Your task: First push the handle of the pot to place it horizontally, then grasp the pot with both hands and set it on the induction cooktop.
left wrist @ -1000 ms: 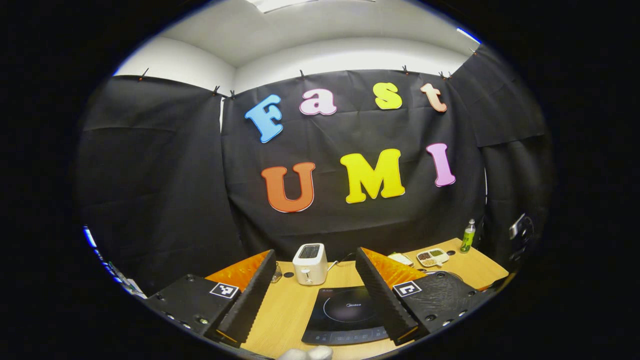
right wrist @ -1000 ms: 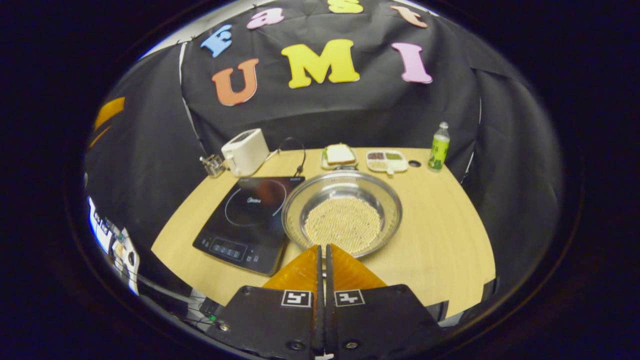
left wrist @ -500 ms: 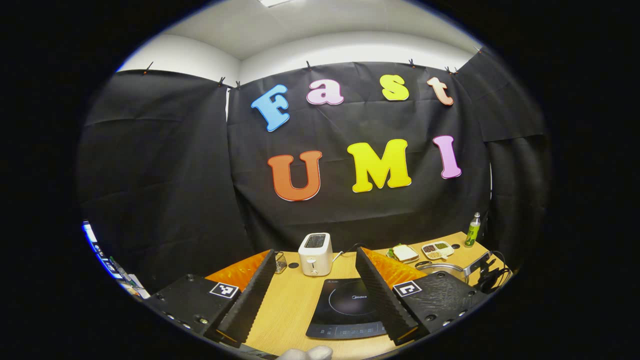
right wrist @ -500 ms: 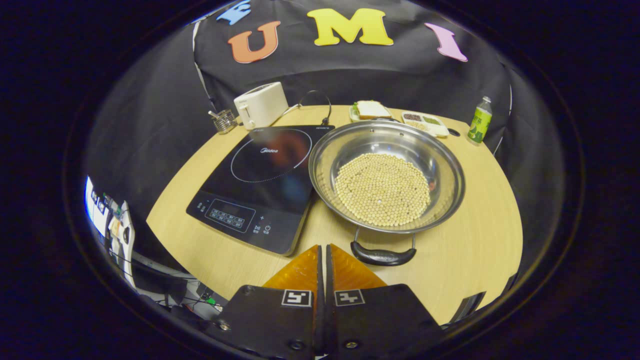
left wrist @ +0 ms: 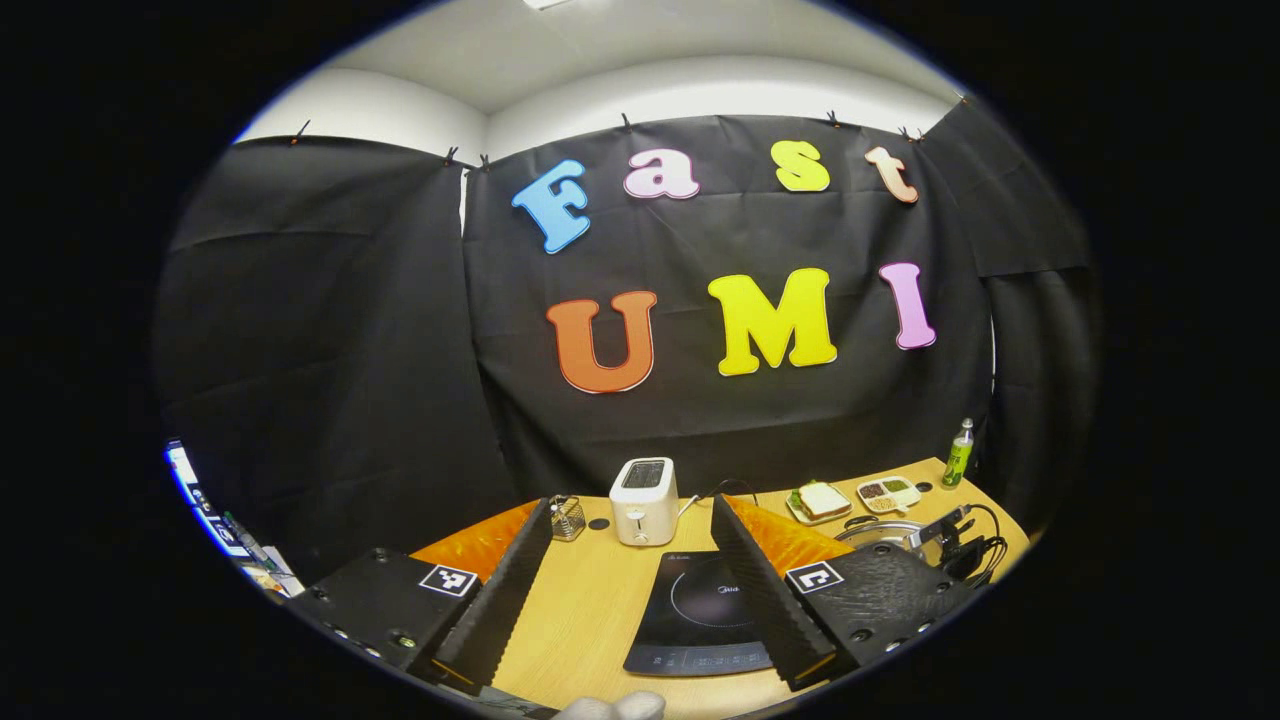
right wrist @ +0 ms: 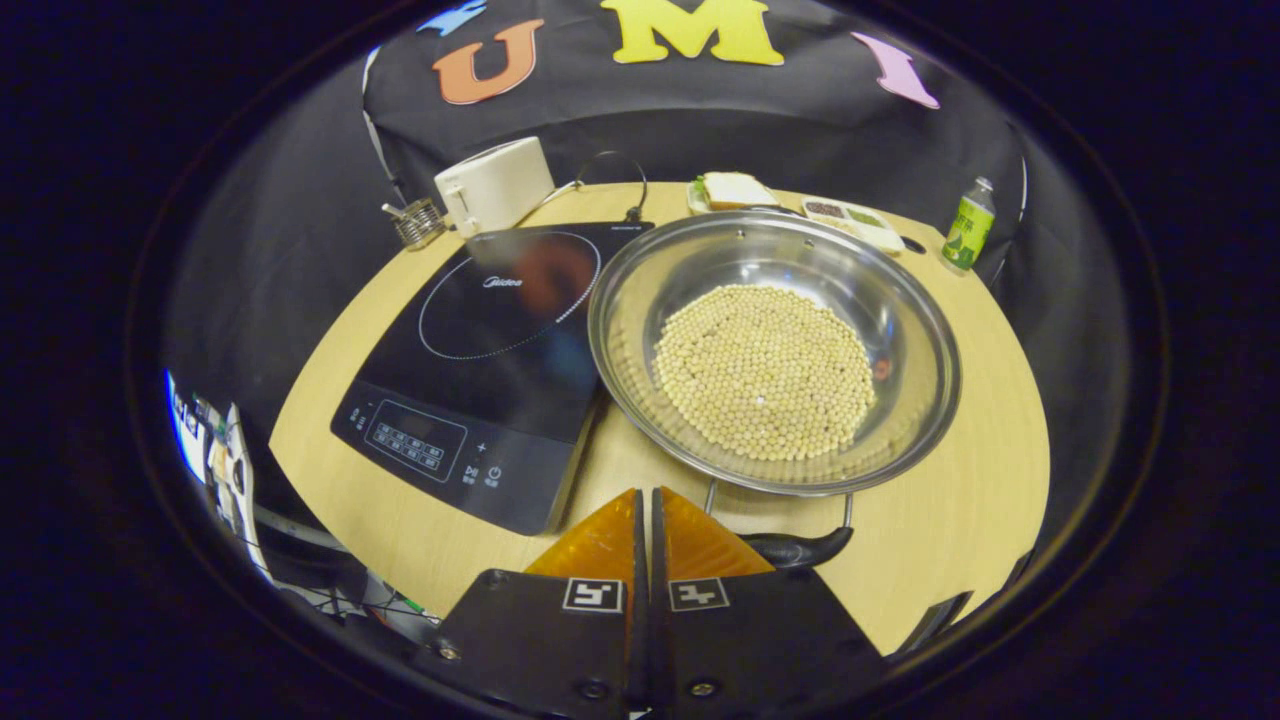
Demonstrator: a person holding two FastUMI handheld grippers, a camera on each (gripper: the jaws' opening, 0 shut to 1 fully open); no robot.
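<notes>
The wooden table (right wrist: 960, 540) carries everything, and the steel pot (right wrist: 775, 350) is the landmark. It is a wide, shallow, shiny round pan standing on the table, its floor covered by a layer of small pale round beans (right wrist: 765, 370). Touching the pot's left rim lies the induction cooktop (right wrist: 480, 360), a flat glossy black slab with a printed ring and a strip of buttons on its near edge. Behind the cooktop, well left of the pot, stands a white boxy toaster (right wrist: 495, 185).

The right gripper (right wrist: 645, 520) has its fingers pressed together with nothing between them, just in front of the pot's near rim. The pot's near handle (right wrist: 800, 545), a dark curved grip on two wire legs, lies just right of the fingertips; whether they touch it cannot be told.

The left gripper (left wrist: 625, 560) stands wide apart and empty, its ribbed fingers (left wrist: 495, 600) above the table left of the pot.

Behind the pot sit a sandwich on a plate (right wrist: 730, 190), a divided tray of grains (right wrist: 850, 215) and a green bottle (right wrist: 967, 225).
</notes>
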